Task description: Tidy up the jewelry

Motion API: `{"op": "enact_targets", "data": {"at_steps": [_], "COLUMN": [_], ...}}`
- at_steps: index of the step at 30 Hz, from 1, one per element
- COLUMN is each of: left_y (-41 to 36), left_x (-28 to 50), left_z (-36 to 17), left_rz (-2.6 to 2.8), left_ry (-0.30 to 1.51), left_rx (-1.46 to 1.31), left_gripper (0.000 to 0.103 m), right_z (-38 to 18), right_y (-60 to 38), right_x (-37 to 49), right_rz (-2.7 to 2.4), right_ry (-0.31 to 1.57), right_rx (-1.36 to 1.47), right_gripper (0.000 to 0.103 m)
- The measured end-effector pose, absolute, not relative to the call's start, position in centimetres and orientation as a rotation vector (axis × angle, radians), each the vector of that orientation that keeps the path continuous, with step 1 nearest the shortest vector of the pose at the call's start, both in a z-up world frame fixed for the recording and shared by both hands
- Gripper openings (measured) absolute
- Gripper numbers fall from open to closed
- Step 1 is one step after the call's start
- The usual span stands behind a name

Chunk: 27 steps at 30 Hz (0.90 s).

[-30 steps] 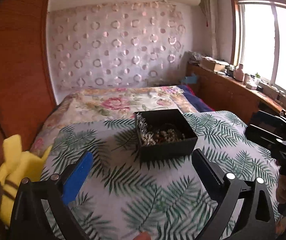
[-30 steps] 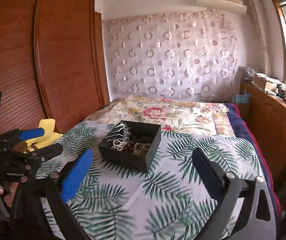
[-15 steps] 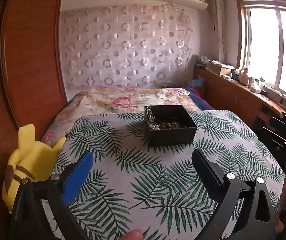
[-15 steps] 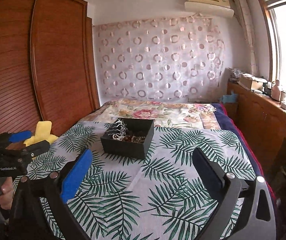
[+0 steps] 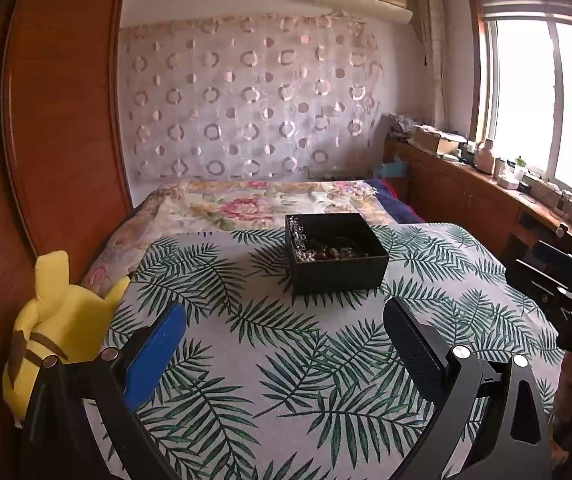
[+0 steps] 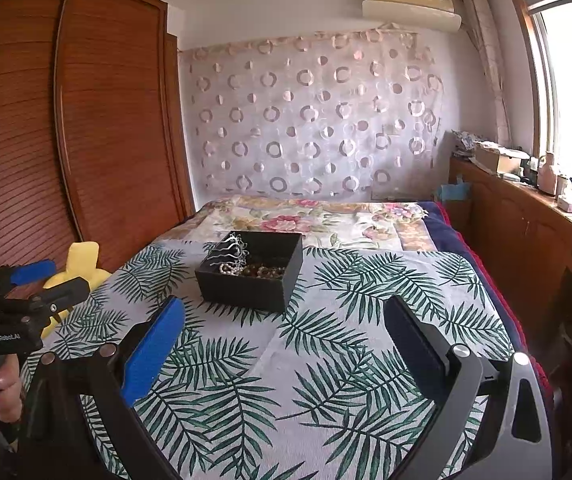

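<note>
Here, left tongs (image 5: pixel 283 344) and right tongs (image 6: pixel 283 340) wide apart, empty, level above leaf-print cloth (image 5: pixel 286 360), well short of jewelry box (image 5: pixel 336 256).

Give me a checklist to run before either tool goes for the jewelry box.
1. Left tool open, nothing held: ok.
2. Right tool open, nothing held: ok.
3. Box lid off, upright on the leaf cloth: ok.
4. Jewelry in the box: ok; silver pieces hang over its left rim.
5. Cloth between tools and box free of things: ok.
6. Pieces tangled together: cannot tell.
</note>
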<state>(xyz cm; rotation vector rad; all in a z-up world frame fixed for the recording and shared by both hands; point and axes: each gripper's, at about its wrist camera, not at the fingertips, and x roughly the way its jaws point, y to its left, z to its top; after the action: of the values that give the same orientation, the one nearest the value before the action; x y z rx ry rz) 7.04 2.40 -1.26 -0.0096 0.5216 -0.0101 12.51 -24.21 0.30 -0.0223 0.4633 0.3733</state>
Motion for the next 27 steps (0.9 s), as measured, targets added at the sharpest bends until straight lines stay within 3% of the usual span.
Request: {"op": "enact_targets", "data": {"at_steps": [27], "left_y": [2.01], "left_x": [6.98], "left_z": [-1.26], "left_rz": [-0.011], "left_ry": [0.514], "left_rx": [-0.005], "left_gripper": [0.095], "right_z": [-0.32], "right_y": [-24.45], "right_x": [12.92], "right_rz": [0.352], "right_ry": [0.469], "right_rx": [-0.013], "right_gripper": [0.1]}}
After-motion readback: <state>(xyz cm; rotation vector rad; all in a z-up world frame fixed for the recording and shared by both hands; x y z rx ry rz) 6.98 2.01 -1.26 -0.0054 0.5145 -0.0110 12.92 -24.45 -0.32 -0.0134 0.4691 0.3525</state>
